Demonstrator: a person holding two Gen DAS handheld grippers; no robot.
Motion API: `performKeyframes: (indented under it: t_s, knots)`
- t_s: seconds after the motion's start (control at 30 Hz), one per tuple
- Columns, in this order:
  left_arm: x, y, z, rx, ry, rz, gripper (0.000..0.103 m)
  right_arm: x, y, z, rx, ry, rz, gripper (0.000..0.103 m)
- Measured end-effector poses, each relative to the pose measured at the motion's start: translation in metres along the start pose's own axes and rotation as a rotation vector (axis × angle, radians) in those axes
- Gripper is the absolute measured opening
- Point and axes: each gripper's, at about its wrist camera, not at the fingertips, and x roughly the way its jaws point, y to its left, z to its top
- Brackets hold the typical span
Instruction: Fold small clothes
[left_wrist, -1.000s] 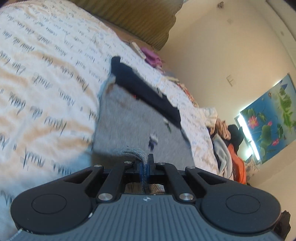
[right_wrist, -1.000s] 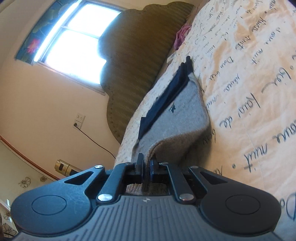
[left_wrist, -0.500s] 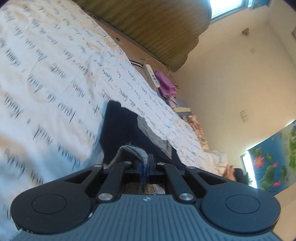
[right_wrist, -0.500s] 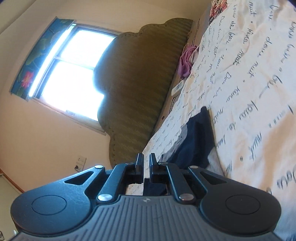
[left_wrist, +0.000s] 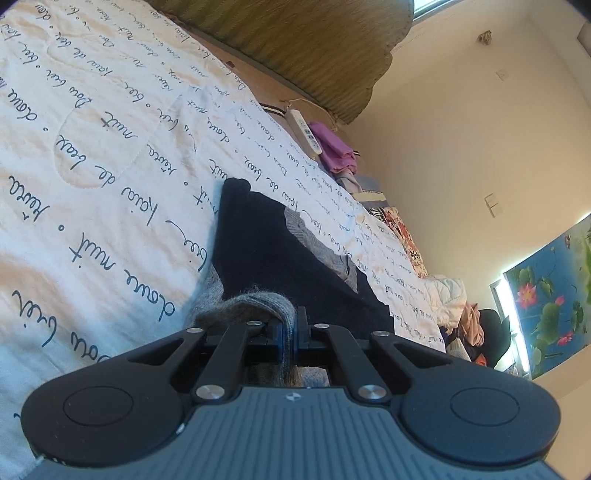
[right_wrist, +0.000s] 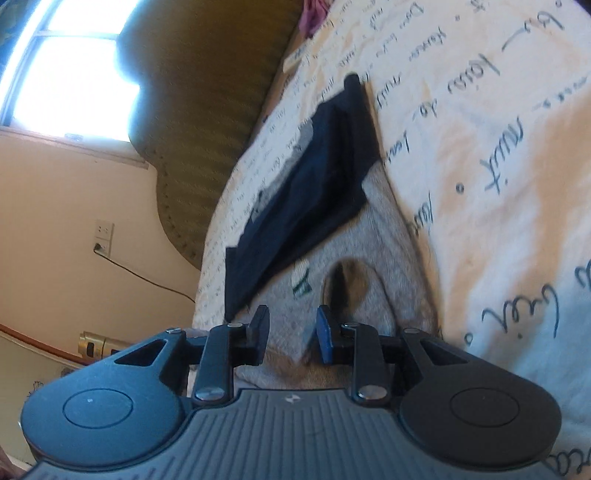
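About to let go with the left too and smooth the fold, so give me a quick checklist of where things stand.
1. Right gripper released: ok, jaws have just been opening, pads clear of the cloth.
2. Left gripper hold: ok, shut on the grey knit hem.
3. Grey sweater folded onto itself and lying on the bedspread: ok.
4. Navy band flat on the bed: ok.
5. Edges aligned: cannot tell, near edge hidden behind the grippers.
6. Space beside the sweater free of clutter: ok.
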Motion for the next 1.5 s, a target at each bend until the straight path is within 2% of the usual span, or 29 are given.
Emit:
performKeyframes:
  t_s: [0.13,0.27,0.3,0.33,0.4,0.67,0.7,0.77,0.8,0.93,1.03,1.13,1.23,1.33,1.43,1.5]
  knots:
    - [-0.004,-0.005,-0.003,0.029,-0.004,-0.005,0.004,0.025,0.002,0.001,0.038,0.083,-0.039,0.028]
    - [-0.003,-0.005,-0.006,0.038,0.01,0.001,0.004,0.032,0.003,0.002,0.058,0.073,-0.046,0.028]
    - [-0.004,-0.004,-0.007,0.041,0.012,0.0,0.004,0.03,0.003,0.002,0.068,0.056,-0.044,0.034]
    - [-0.004,-0.004,-0.008,0.043,0.012,-0.003,0.004,0.027,0.002,0.0,0.082,0.042,-0.042,0.05]
    - [-0.004,-0.003,-0.008,0.047,0.008,-0.005,0.004,0.021,0.0,-0.003,0.107,0.018,-0.017,0.06]
    - [-0.004,-0.001,-0.011,0.036,0.011,-0.007,0.01,0.047,0.019,-0.004,0.085,-0.011,-0.094,0.062]
    - [-0.004,-0.001,-0.011,0.034,0.012,-0.007,0.01,0.053,0.022,-0.004,0.072,-0.018,-0.105,0.06]
    - [-0.005,0.0,-0.011,0.034,0.013,-0.002,0.009,0.059,0.027,-0.008,0.032,-0.033,-0.133,0.034]
    - [-0.006,0.0,-0.011,0.035,0.013,-0.001,0.009,0.062,0.028,-0.01,0.011,-0.027,-0.149,0.005]
    - [-0.009,-0.002,-0.011,0.046,0.003,0.004,0.009,0.053,0.035,-0.018,-0.049,-0.08,-0.124,0.004]
    - [-0.011,-0.01,-0.006,0.07,-0.023,0.012,0.01,0.034,0.045,-0.013,-0.069,-0.158,-0.044,0.004]
    - [-0.011,-0.022,0.011,0.103,-0.062,0.014,0.01,0.016,0.056,0.008,-0.086,-0.225,0.016,0.004]
    - [0.003,-0.038,0.037,0.155,-0.096,0.02,0.009,0.0,0.062,0.042,-0.091,-0.318,0.054,0.004]
    - [0.036,-0.051,0.067,0.206,-0.104,0.062,0.006,-0.004,0.056,0.082,-0.063,-0.381,0.078,0.004]
    - [0.091,-0.051,0.094,0.226,-0.092,0.142,0.006,0.013,0.032,0.122,0.004,-0.398,0.041,0.005]
    - [0.137,-0.042,0.108,0.249,-0.083,0.235,0.009,0.033,0.008,0.145,0.076,-0.397,0.018,0.007]
